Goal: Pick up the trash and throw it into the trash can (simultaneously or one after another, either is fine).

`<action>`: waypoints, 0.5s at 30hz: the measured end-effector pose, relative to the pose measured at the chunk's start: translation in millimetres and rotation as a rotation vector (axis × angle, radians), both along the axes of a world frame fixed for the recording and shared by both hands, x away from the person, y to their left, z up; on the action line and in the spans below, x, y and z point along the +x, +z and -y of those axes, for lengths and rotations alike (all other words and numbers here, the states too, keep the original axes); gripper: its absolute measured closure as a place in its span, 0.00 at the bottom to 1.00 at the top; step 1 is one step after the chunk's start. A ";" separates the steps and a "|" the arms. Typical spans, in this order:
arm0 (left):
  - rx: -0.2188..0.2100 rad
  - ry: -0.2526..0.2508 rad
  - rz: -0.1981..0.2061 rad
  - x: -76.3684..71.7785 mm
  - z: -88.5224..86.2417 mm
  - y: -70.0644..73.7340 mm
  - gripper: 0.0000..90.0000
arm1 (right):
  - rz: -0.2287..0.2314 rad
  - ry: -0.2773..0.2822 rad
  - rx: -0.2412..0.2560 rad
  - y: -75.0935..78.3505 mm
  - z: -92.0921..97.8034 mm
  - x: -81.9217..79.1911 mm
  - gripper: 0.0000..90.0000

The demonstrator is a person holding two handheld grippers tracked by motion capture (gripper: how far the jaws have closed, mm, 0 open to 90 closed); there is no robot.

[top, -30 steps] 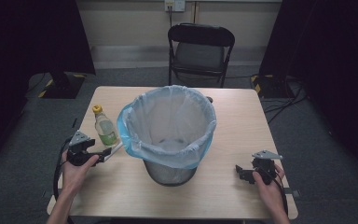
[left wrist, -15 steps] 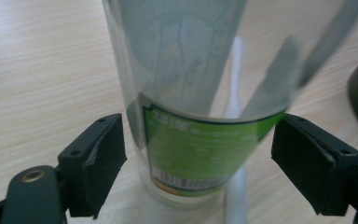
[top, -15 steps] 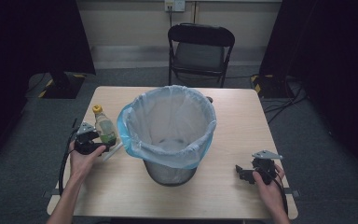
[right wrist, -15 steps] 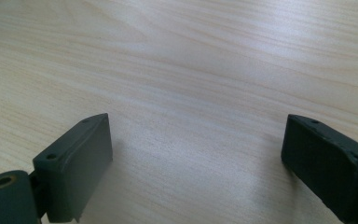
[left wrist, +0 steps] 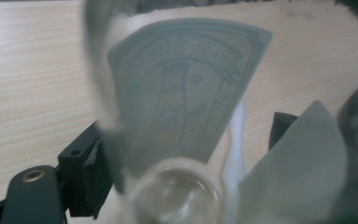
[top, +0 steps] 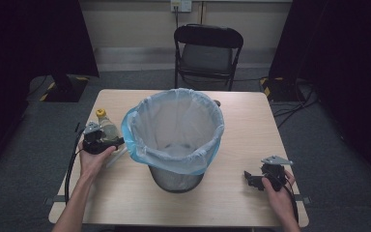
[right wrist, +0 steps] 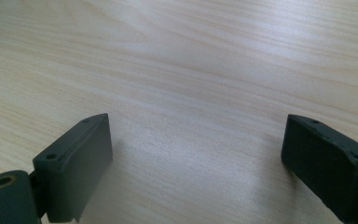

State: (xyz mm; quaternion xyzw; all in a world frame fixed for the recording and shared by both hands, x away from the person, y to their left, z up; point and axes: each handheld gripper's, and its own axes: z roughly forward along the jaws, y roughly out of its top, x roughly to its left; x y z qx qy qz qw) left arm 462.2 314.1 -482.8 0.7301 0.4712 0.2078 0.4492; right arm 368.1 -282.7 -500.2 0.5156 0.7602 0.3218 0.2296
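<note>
Wooden table [top: 125, 188]: near its left edge, the left gripper [top: 110, 143] has just moved in, jaws spread around the bottle [top: 107, 128], ready to clench beside the lined bin [top: 176, 145]; the right gripper [top: 252, 180] rests released.

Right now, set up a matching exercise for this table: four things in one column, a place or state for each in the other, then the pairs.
Things:
1. bottle
2. bin
3. right gripper
4. chair

Places or states:
A. beyond the table's far edge
B. mid-table, lined with a pale blue bag
C. between the left gripper's jaws
D. jaws wide apart over bare wood

Pairs: 1-C, 2-B, 3-D, 4-A
</note>
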 end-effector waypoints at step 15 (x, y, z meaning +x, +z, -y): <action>0.027 0.025 -0.027 2.6 -0.1 -4.5 0.30 | 0.000 0.000 0.000 0.0 0.0 0.0 0.09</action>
